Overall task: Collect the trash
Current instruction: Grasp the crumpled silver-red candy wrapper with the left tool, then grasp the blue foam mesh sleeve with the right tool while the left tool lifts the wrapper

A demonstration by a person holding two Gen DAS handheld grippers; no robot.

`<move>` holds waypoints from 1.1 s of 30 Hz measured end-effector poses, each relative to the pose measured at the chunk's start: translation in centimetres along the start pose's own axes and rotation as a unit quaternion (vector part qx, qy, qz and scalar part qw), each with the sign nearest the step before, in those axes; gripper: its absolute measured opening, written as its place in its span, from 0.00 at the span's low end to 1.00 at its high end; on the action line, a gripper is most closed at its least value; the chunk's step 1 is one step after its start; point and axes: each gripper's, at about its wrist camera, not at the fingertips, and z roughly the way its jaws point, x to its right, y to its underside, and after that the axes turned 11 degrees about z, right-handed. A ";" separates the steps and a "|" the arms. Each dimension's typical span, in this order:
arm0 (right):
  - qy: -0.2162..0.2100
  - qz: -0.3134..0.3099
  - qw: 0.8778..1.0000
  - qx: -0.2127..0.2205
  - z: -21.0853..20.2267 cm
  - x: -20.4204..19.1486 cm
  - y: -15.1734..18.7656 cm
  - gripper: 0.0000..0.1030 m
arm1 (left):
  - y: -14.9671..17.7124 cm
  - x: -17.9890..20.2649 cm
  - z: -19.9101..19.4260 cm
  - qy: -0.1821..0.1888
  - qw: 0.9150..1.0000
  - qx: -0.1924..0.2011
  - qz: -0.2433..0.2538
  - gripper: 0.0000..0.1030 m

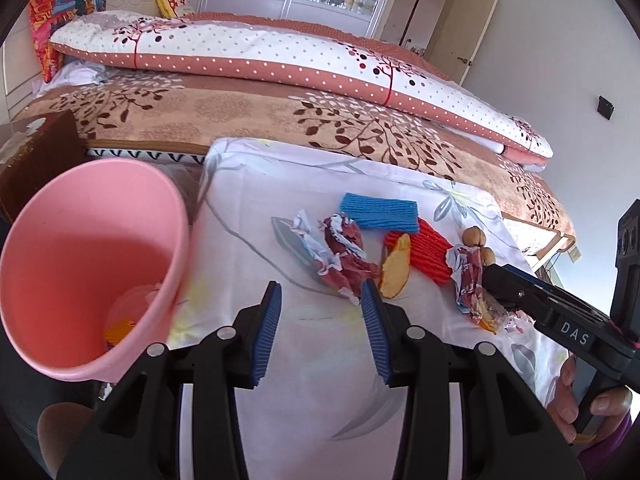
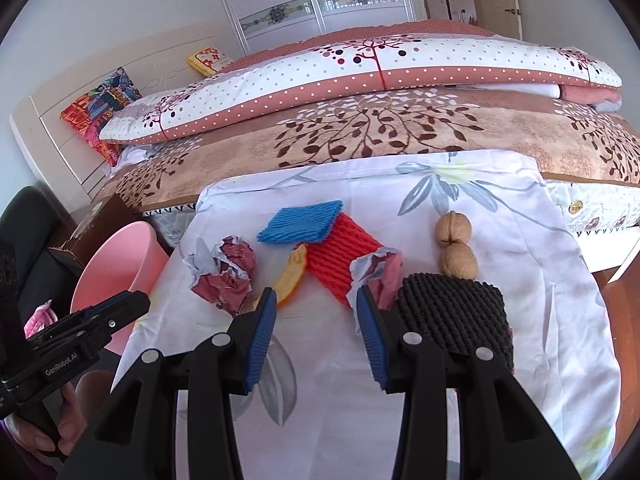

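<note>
Trash lies on a white flowered cloth (image 1: pixel 312 376) (image 2: pixel 320 400): a blue foam net (image 1: pixel 379 212) (image 2: pixel 300 224), a red foam net (image 1: pixel 434 254) (image 2: pixel 340 258), a crumpled maroon wrapper (image 1: pixel 344 256) (image 2: pixel 226 276), a second wrapper (image 1: pixel 466 280) (image 2: pixel 380 276), a fruit peel (image 1: pixel 396 268) (image 2: pixel 290 276), two walnuts (image 1: pixel 474 236) (image 2: pixel 454 240) and a black foam net (image 2: pixel 454 312). A pink bin (image 1: pixel 92 264) (image 2: pixel 116 264) with some trash inside stands at the left. My left gripper (image 1: pixel 322 302) is open and empty before the maroon wrapper. My right gripper (image 2: pixel 316 306) (image 1: pixel 496 280) is open and empty, near the second wrapper.
A bed (image 1: pixel 280 120) (image 2: pixel 380 136) with folded quilts and pillows runs behind the cloth. A dark wooden box (image 1: pixel 36 152) (image 2: pixel 100 216) stands behind the bin. A black chair (image 2: pixel 32 248) is at the left.
</note>
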 end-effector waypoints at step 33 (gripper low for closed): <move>0.029 0.059 0.996 -0.060 11.2 -2.6 -5.1 0.40 | -0.4 -2.2 2.8 0.002 0.999 0.017 -0.031 0.06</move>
